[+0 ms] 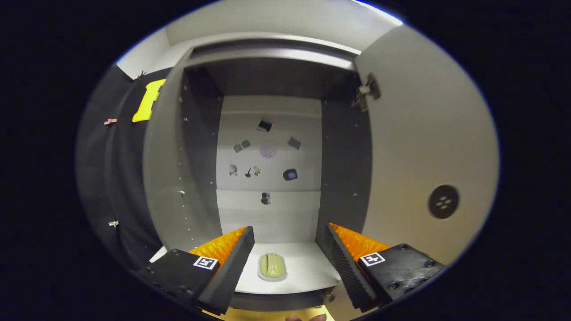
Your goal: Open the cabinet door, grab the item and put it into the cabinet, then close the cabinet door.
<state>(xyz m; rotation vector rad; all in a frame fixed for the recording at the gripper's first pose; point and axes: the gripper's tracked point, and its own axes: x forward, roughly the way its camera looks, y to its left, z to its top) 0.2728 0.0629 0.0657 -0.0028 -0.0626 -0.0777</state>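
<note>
Gripper view: gripper (285, 243) spread wide, empty. Green item (272, 266) between fingers, resting near front edge of cabinet floor (308, 263). Cabinet door (428, 147) swung open at right.

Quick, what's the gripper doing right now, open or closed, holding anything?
Gripper: open, holding nothing; the small green item sits on the cabinet floor between its fingers, untouched.

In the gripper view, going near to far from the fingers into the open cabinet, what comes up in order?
Open gripper, fingers spread apart → small pale green oval item lying between them on the white cabinet floor → pale back wall dotted with small dark stickers.
</note>
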